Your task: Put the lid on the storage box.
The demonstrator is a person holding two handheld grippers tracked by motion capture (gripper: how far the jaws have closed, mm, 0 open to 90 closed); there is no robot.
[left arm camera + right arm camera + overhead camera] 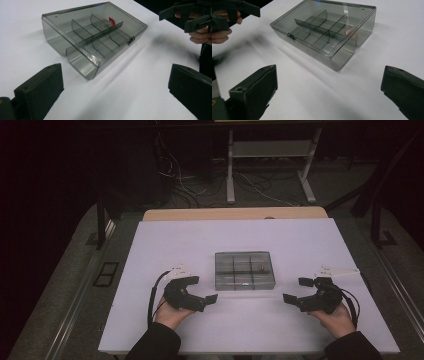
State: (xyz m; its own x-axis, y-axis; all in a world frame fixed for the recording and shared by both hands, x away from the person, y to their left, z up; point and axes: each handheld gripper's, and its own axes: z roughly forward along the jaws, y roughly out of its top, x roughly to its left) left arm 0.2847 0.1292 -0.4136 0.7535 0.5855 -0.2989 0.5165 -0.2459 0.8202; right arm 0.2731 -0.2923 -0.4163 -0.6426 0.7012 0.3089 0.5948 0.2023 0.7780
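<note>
- A person's two forearms in dark sleeves come in from the near edge of a white table (165, 240), each hand holding a black two-jaw claw.
- The left claw (203, 290) rests low over the table at the near left, its jaws spread apart with nothing between them, pointing inward toward the middle.
- The right claw (295, 290) sits at the near right, likewise spread apart and empty, pointing inward toward the left claw.
- The two claws are well apart from each other, with bare white surface between them.
- In the left claw's own view, its jaws stand wide at the bottom corners, and the right claw appears farther off at the upper right, held by a hand.
- Just beyond the claws, between them and near the middle of the table, lies a smoky clear plastic box (244, 269) with its lid closed.
- Neither claw touches the box.
- Inner dividers split the box into six compartments, and a small latch sits on its front edge.
- A small red item (111, 21) lies in one compartment toward the far right side of the box.
- Past the white surface, a strip of wooden tabletop (235, 213) shows at the far edge.
- Farther still, on the dark floor, are tangled cables (175, 175) and the white legs of another stand (230, 175).
</note>
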